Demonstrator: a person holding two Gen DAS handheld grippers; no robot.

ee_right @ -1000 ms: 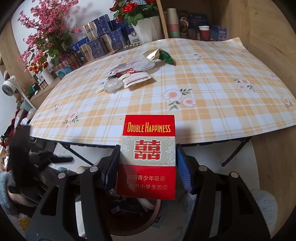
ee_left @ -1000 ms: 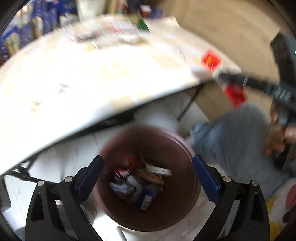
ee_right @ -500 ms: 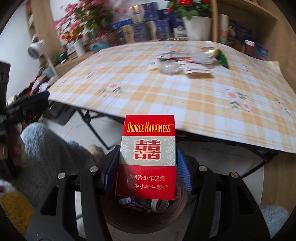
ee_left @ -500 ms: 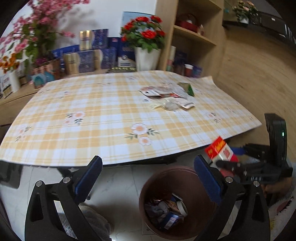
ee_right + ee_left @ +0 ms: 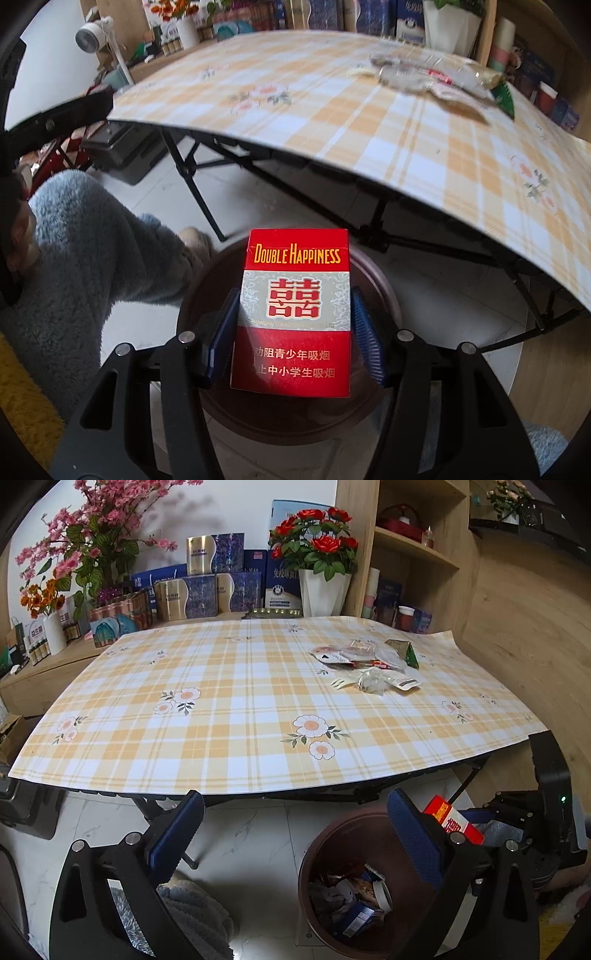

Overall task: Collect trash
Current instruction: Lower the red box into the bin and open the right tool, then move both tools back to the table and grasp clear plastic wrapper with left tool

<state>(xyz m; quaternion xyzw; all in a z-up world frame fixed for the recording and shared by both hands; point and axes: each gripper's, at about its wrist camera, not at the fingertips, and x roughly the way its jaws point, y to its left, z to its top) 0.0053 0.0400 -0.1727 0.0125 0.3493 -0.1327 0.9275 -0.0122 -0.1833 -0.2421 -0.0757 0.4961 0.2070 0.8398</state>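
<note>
My right gripper [image 5: 293,328] is shut on a red "Double Happiness" cigarette pack [image 5: 293,314] and holds it over the brown trash bin [image 5: 380,284] on the floor. In the left wrist view the pack [image 5: 452,821] sits above the bin's right rim, and the bin [image 5: 332,834] holds several wrappers and boxes. My left gripper [image 5: 293,838] is open and empty, below the table's front edge, left of the bin. A pile of wrappers [image 5: 369,664] lies on the checked tablecloth [image 5: 240,709]; it also shows in the right wrist view [image 5: 432,79].
Black folding table legs [image 5: 195,184] stand behind the bin. A person's grey fleece leg [image 5: 92,240] is left of the bin. Flower vases [image 5: 321,590] and boxes [image 5: 207,587] line the back of the table; wooden shelves [image 5: 413,554] stand at the right.
My left gripper has swung up from looking into the bin to facing the table. My right gripper has lowered with the pack until it is over the bin.
</note>
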